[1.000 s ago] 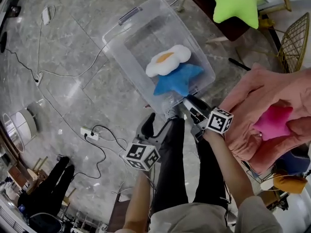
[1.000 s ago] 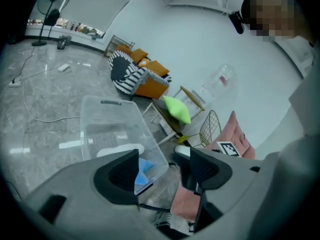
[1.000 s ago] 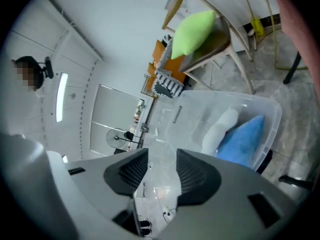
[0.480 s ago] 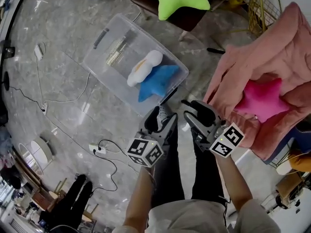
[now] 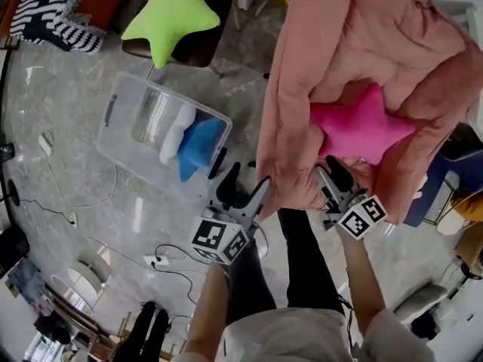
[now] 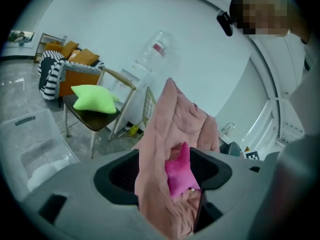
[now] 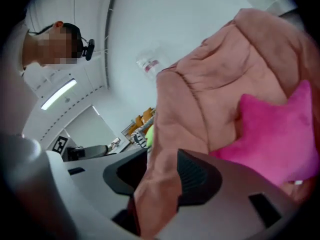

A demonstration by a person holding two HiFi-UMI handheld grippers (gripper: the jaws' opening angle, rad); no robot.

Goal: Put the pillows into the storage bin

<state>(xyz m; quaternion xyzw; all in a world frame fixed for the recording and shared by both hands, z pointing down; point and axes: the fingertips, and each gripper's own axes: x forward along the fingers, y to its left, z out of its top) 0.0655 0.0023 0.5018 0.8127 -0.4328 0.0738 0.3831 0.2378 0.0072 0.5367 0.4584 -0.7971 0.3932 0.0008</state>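
Observation:
A clear storage bin on the floor holds a white flower pillow and a blue star pillow. A magenta star pillow lies in the folds of a pink blanket. A green star pillow rests on a chair. My left gripper is open at the blanket's left edge. In the left gripper view, blanket and magenta pillow show between its spread pads. My right gripper is open just below the magenta pillow, with blanket fabric in its gap.
A striped cushion lies at the top left. Cables and a power strip cross the marble floor near my legs. A dark blue object stands at the blanket's right side.
Both grippers have swung away from the bin's near edge, rightward and up, to the lower edge of the pink blanket. The bin now lies to their left.

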